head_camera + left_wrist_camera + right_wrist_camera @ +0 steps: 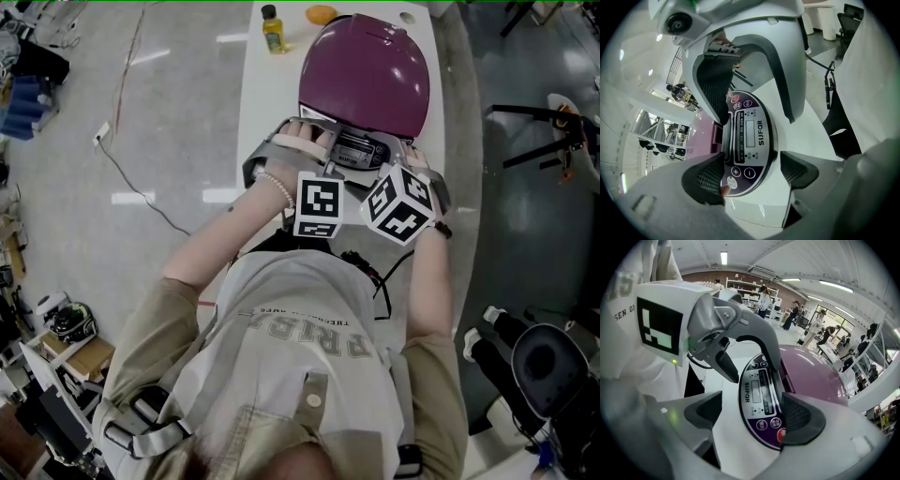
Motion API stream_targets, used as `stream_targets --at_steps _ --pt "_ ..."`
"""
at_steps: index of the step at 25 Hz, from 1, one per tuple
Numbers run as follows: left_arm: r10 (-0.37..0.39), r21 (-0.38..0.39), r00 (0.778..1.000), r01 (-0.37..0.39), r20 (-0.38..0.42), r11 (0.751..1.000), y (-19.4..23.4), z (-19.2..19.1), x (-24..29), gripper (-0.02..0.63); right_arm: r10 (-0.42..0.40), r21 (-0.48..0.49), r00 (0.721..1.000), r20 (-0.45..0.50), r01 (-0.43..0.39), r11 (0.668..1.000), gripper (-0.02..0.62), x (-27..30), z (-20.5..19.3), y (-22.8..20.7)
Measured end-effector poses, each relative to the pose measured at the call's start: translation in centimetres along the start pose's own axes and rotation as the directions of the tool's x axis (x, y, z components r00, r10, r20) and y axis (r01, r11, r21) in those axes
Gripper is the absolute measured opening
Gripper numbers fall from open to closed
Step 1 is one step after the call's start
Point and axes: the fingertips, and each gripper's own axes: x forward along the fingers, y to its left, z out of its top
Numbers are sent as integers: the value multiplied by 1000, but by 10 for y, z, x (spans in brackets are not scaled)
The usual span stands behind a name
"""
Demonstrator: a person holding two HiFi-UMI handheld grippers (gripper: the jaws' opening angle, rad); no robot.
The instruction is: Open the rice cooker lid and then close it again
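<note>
Both grippers are at the rice cooker's front. The left gripper (pixel 753 174) and right gripper (pixel 753 414) are each half-open and holding nothing, straddling opposite ends of the control panel (pixel 750 136). The panel's long axis runs side to side, facing me. The purple lid (pixel 366 70) is down, just beyond the fingertips, on the white table (pixel 267 103). Neither hand looks nearer the latch, I think.
</note>
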Motion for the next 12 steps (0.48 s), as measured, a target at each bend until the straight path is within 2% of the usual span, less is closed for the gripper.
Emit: stream_targets --at_steps 5,12 --pt "10 -11 1000 -10 -4 1000 0 0 1 385 -9 -23 999 -47 8 1000 386 2 -2 0" --pt "0 -40 1000 1 22 999 -1 2 -1 385 -29 -6 999 -35 29 1000 387 3 -2 3"
